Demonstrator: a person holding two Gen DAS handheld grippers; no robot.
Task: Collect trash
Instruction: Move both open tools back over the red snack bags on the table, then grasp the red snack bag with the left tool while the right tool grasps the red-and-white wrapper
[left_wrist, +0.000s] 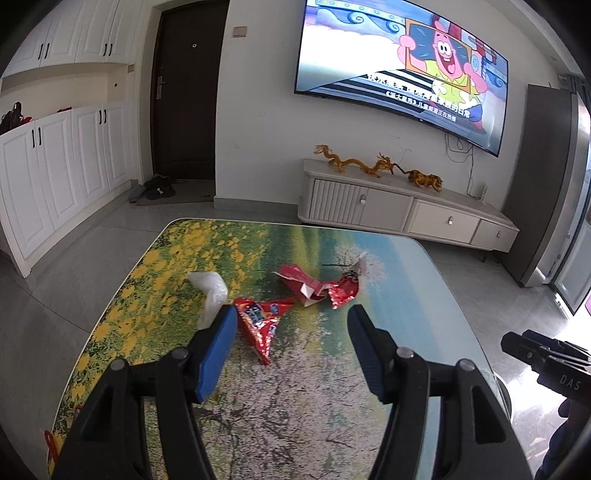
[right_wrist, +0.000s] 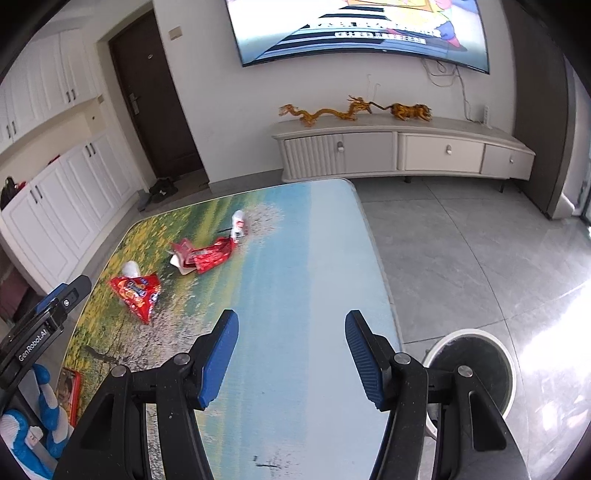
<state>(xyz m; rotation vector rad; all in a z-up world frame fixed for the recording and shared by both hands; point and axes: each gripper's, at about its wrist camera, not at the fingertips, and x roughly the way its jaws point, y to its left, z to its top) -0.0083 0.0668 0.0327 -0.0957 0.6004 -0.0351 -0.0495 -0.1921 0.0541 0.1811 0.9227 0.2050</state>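
Note:
Trash lies on a table (left_wrist: 295, 369) with a flower-landscape print. A red snack wrapper (left_wrist: 260, 323) lies just ahead of my left gripper (left_wrist: 291, 317), which is open and empty above the table. A crumpled white plastic piece (left_wrist: 210, 291) lies to its left. Torn red packaging (left_wrist: 317, 288) and a small white wrapper (left_wrist: 360, 264) lie farther back. In the right wrist view the red wrapper (right_wrist: 138, 293), torn packaging (right_wrist: 207, 254) and white wrapper (right_wrist: 238, 223) sit to the left. My right gripper (right_wrist: 291, 319) is open and empty over the table's right part.
A white-rimmed trash bin (right_wrist: 476, 369) stands on the floor right of the table. A low TV cabinet (left_wrist: 406, 210) with dragon figures stands behind, under a wall TV (left_wrist: 402, 70). White cupboards (left_wrist: 55, 177) line the left. A red box (right_wrist: 70, 391) lies at the table's near left edge.

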